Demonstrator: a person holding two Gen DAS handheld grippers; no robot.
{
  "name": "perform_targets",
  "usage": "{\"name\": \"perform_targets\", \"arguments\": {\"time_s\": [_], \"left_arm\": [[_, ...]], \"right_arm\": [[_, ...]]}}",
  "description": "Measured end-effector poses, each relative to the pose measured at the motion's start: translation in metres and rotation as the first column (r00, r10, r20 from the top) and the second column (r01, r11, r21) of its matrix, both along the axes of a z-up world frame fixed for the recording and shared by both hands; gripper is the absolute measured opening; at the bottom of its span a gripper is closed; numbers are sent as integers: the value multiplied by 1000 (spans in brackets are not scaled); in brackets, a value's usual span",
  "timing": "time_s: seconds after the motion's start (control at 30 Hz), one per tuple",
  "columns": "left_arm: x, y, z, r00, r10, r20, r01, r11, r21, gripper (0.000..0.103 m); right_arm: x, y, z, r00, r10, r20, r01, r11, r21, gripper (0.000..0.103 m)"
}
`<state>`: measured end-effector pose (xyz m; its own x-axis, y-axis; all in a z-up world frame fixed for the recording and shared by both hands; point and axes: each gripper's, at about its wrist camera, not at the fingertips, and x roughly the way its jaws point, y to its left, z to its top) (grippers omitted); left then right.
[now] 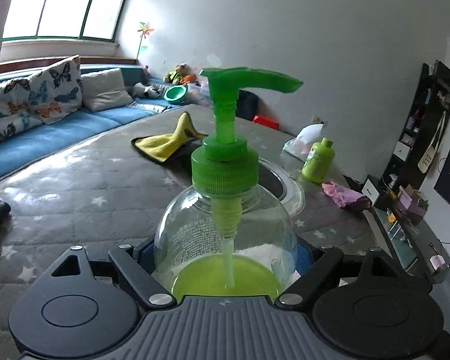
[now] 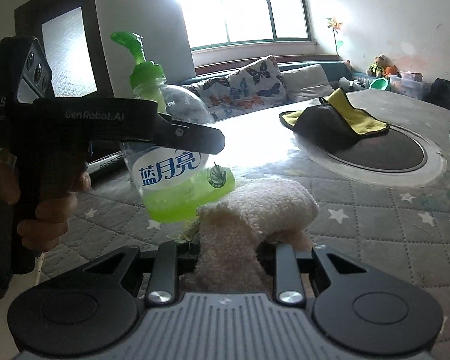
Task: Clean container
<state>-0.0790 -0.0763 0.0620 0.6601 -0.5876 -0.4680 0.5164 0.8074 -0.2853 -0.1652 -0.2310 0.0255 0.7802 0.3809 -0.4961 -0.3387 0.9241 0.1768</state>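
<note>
While your left gripper [image 1: 225, 258] pinches the soap bottle [image 1: 225, 240] above the table [image 1: 90, 186], its sides stay reachable. Your right gripper [image 2: 228, 258] squeezes the towel [image 2: 255, 207] just beside the bottle, probably for wiping.

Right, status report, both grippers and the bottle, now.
Left gripper shut on pump bottle, held tilted above the table. Right gripper shut on cream towel, touching the bottle's base. Nothing between them.

White walls [image 1: 315, 30] enclose the room. A green-framed window [image 2: 246, 6] admits strong daylight above a blue sofa [image 1: 75, 126] carrying a butterfly-print cushion [image 1: 36, 96]. A dark shelving unit [image 1: 426, 126] stands at the right wall
</note>
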Motion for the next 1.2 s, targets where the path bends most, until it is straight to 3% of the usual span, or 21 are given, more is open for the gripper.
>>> {"name": "perform_targets", "arguments": {"time_s": [0.23, 0.43, 0.73, 0.8, 0.97, 1.1, 1.2], "left_arm": [[-4, 2, 15, 998, -55, -34, 48, 982, -181, 87], [-8, -5, 20, 998, -64, -4, 63, 981, -181, 87], [-3, 3, 7, 1000, 16, 10, -16, 998, -58, 87], [-1, 2, 5, 998, 46, 31, -46, 999, 1, 87], [5, 4, -5, 988, 124, 96, -137, 981, 136, 87], [14, 6, -10, 976, 173, 130, -195, 966, 173, 87], [22, 5, -13, 967, 209, 148, -235, 952, 194, 87]], "right_arm": [[-4, 18, 4, 998, 53, 32, -52, 997, -49, 25], [-5, 21, 8, 997, 43, 65, -39, 997, -62, 25], [12, 6, 11, 999, -22, 50, 25, 998, -54, 25], [19, 2, 13, 998, -39, 56, 42, 998, -54, 25], [53, -12, 26, 992, -110, 62, 112, 993, -28, 25], [77, -20, 39, 985, -141, 97, 135, 989, 63, 25], [95, -18, 34, 987, -147, 59, 141, 986, 89, 29]]}}
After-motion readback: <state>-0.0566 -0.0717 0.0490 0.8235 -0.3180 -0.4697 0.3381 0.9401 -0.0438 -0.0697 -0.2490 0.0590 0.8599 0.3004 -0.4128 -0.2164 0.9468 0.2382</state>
